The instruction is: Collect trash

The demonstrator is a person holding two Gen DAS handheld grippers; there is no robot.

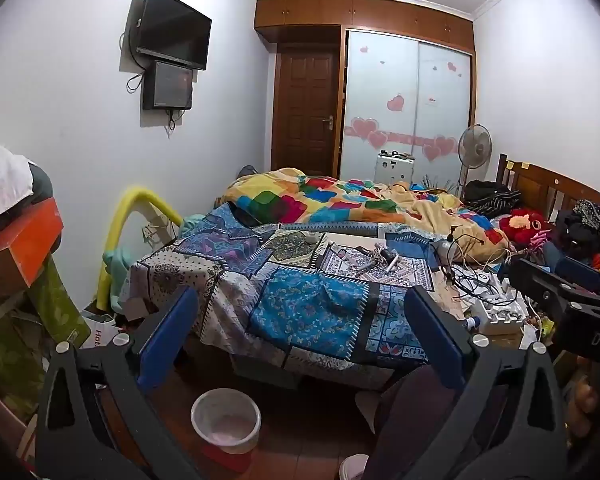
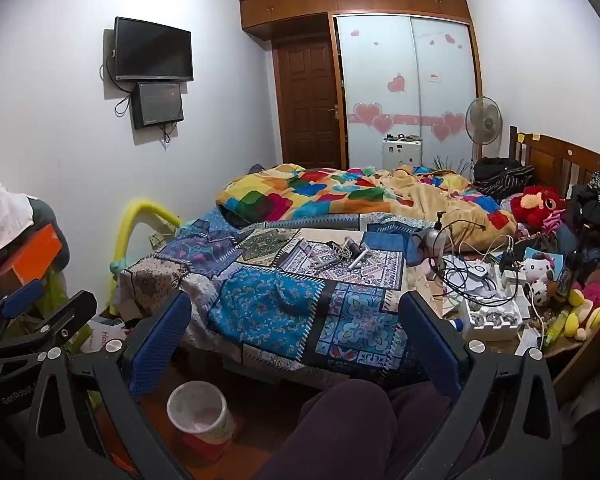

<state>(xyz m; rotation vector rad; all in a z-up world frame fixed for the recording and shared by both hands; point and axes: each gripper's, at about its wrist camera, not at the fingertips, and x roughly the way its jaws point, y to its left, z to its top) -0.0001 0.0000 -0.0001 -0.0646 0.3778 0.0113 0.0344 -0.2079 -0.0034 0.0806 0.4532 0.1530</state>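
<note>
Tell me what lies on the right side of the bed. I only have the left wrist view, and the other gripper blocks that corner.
Observer: A white spotted plush toy sits there, just right of the tangle of cables.
Operator: Report the right gripper's state.
Observer: The right gripper is open, with nothing between its blue pads.
Operator: Check further right, toward the bed's edge.
Observer: Yellow plush toys lie there, with a pink fluffy one just behind them.
</note>
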